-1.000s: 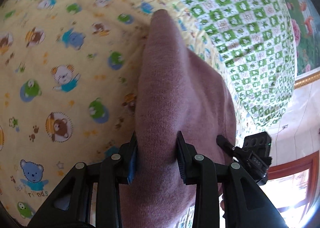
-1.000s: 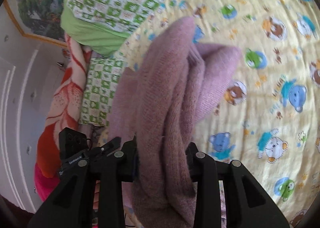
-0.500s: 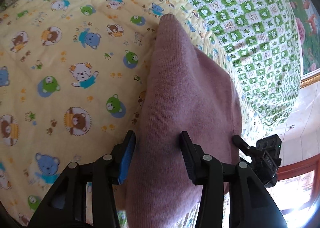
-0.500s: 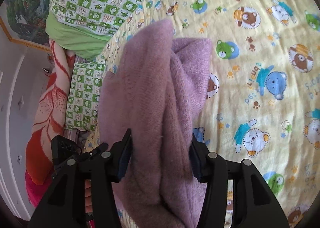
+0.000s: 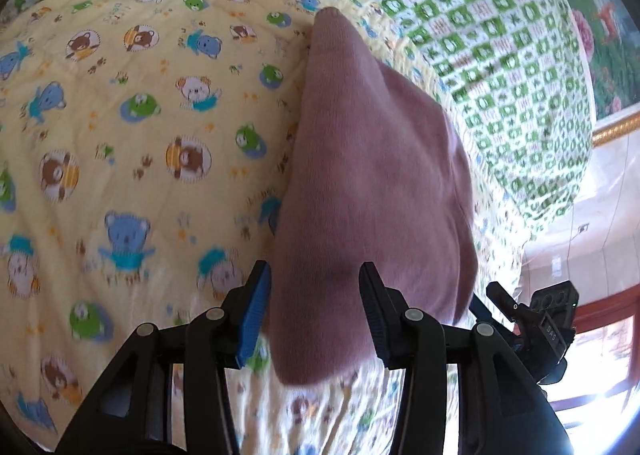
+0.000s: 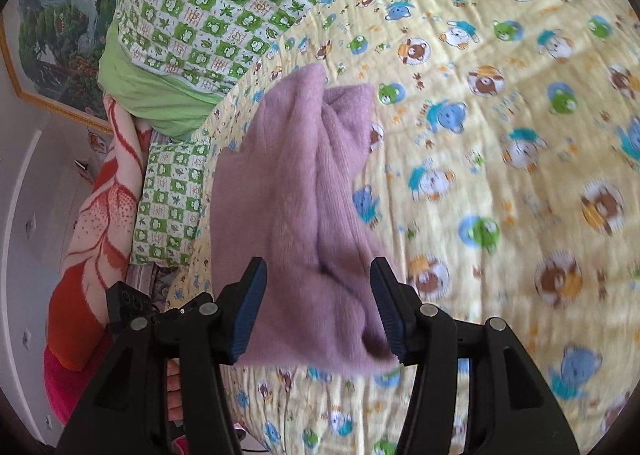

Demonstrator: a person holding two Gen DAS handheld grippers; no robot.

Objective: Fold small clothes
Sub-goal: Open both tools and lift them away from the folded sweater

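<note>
Bear-print sheet (yellow), green checked quilt.

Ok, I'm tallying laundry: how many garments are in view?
1: the mauve knit garment between both pairs of fingers, over the yellow quilt. Others may be out of view.

Mauve knit garment, bunched on bedspread

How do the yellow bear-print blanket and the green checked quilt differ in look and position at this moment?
The yellow bear-print blanket carries scattered cartoon bears; the green checked quilt has a regular grid of green and white squares. The blanket lies spread under the pink knit garment; the quilt sits bunched up at the blanket's edge, with a plain green underside showing. Both are printed bedding.
</note>
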